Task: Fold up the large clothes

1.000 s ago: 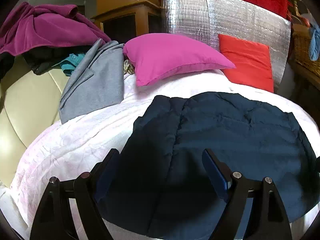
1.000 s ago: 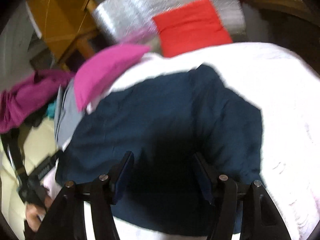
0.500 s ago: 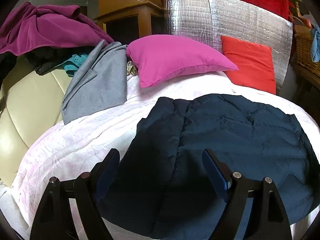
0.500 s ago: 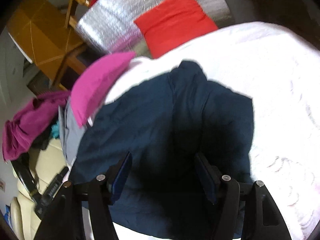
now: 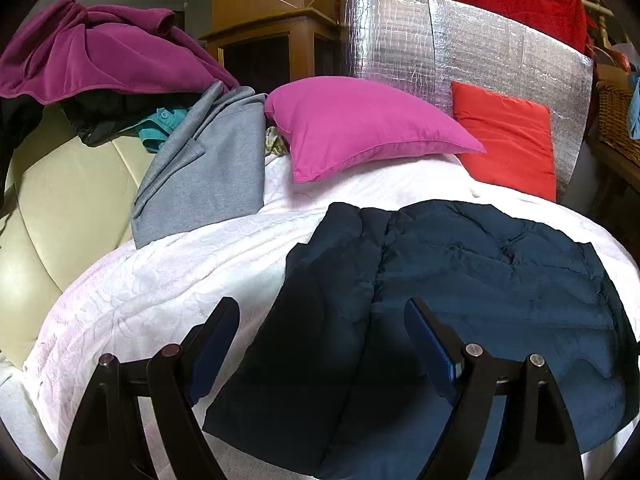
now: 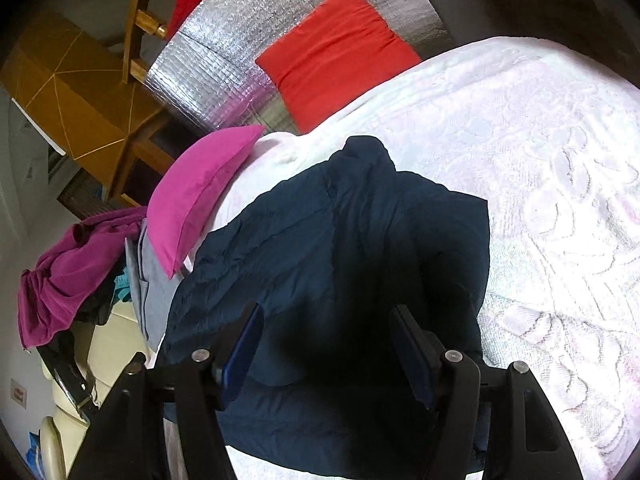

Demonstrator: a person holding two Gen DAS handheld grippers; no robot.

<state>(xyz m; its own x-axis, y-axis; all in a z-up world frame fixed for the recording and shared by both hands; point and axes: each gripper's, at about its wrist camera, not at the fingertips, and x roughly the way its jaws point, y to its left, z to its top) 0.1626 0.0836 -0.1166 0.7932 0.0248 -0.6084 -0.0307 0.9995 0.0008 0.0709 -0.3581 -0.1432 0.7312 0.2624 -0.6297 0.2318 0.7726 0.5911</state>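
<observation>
Left wrist: navy jacket lengthwise toward pillows.

Jacket: dark navy, quilted stitching. Bedspread: white, faint pink embossed floral pattern. Pillow: magenta. Cushion: red-orange. Backing panel: silver foil grid. Draped garment: heather grey. Gripper pads: blue.

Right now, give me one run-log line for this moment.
navy jacket: partly folded, on white bedspread | left gripper: open, empty, over jacket | right gripper: open, empty, over jacket
</observation>
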